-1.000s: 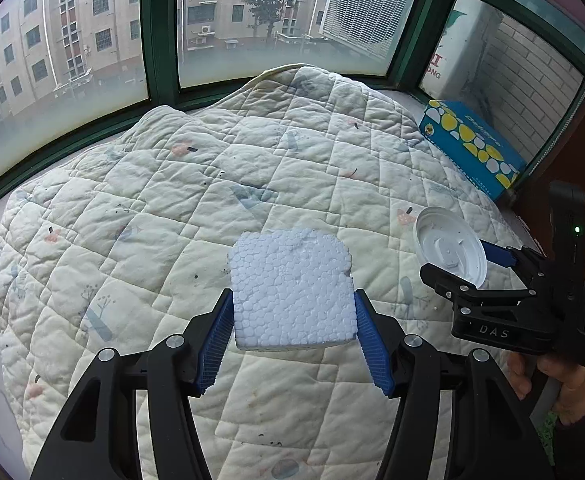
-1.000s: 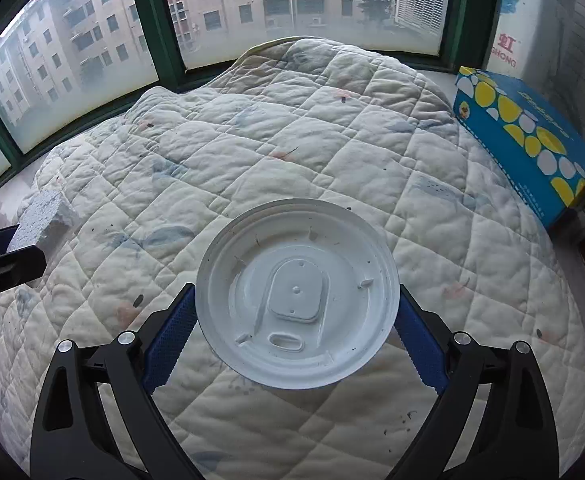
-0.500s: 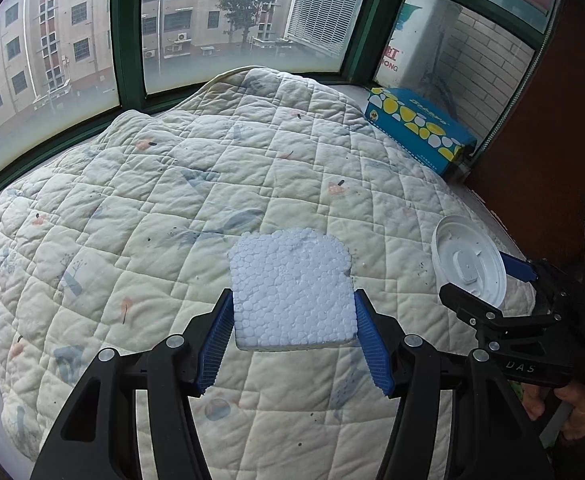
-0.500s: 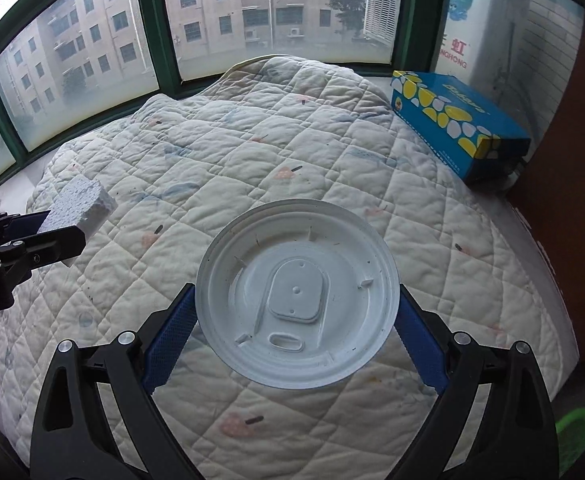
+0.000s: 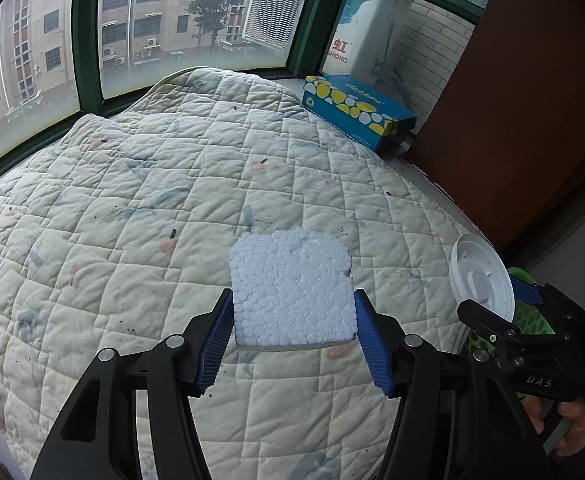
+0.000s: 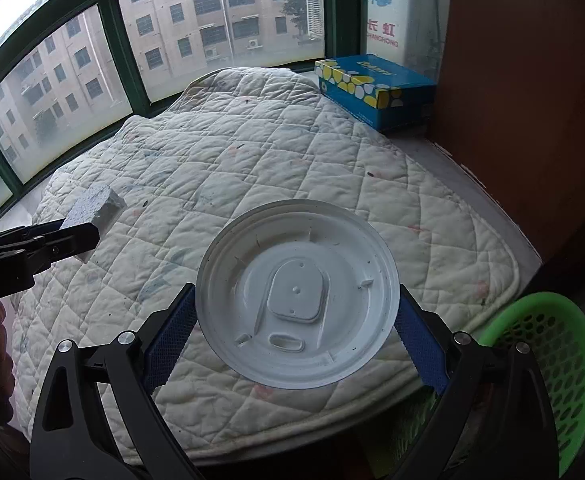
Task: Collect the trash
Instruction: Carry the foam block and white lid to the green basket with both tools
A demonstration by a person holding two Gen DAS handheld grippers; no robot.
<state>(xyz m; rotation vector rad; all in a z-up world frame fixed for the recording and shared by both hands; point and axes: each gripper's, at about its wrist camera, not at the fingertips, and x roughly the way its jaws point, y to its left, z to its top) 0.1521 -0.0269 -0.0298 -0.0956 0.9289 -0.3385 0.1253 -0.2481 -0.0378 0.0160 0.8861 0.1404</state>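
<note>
A white styrofoam block point(image 5: 290, 290) hangs above the quilt, with my left gripper point(image 5: 290, 336) shut on its two sides by the blue pads. In the right wrist view the same foam block point(image 6: 92, 210) shows at the left edge. A round white plastic lid point(image 6: 297, 305) is held flat, underside up, and my right gripper point(image 6: 292, 336) is shut on its rim. The lid point(image 5: 482, 278) and the right gripper also appear at the right in the left wrist view. A green mesh basket point(image 6: 544, 356) stands on the floor past the bed's right edge.
A pale quilted cover point(image 5: 152, 208) spreads over the bed under both grippers. A blue box with yellow and white spots point(image 6: 376, 88) lies at the far right by the window. A brown wooden wall point(image 6: 524, 120) stands to the right. A hand point(image 5: 572, 416) grips the right tool.
Both grippers have travelled right across the bed with the foam block and the lid still held. The green basket has come into view at the bottom right of the right wrist view.
</note>
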